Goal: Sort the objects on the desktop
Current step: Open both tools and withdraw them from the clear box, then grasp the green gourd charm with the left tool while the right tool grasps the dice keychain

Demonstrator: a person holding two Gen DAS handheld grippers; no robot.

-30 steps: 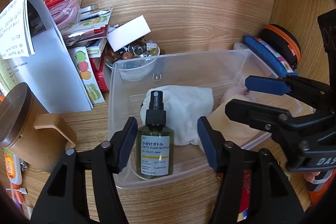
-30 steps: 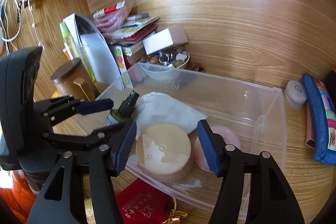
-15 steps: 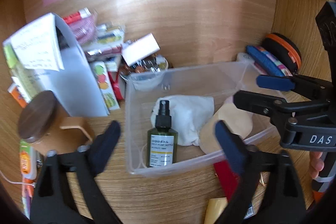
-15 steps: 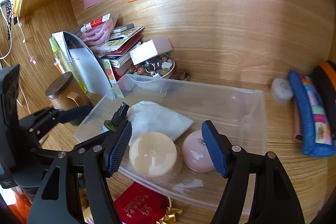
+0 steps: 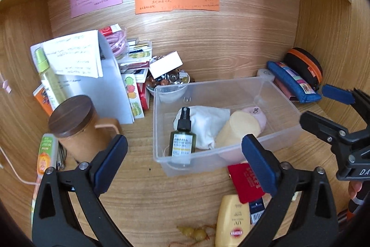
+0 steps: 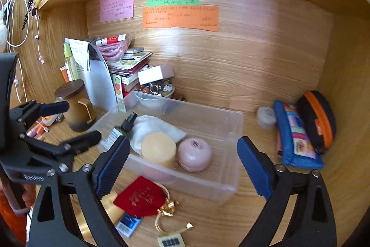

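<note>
A clear plastic bin (image 5: 279, 96) (image 6: 231, 179) sits mid-desk. It holds a green spray bottle (image 5: 182, 142) (image 6: 122, 129), a white cloth (image 5: 208, 122) (image 6: 157, 126), a yellow round case (image 5: 238, 131) (image 6: 158, 148) and a pink round case (image 5: 256, 115) (image 6: 195, 154). My left gripper (image 5: 185, 163) is open and empty, in front of the bin. My right gripper (image 6: 182, 166) is open and empty, also in front of the bin. A red pouch (image 5: 246, 182) (image 6: 138, 198) and a yellow tube (image 5: 232, 223) lie on the desk in front of the bin.
A brown lidded mug (image 5: 76, 126) stands left of the bin. Papers, books and a bowl of beads (image 5: 168, 80) crowd the back left. A blue pencil case (image 6: 296, 136) and a black-orange pouch (image 6: 316, 117) lie right. A small white jar (image 6: 266, 117) stands behind the bin.
Both grippers have pulled back from the bin and opened wider. The spray bottle stays standing in the bin where the left gripper was around it.
</note>
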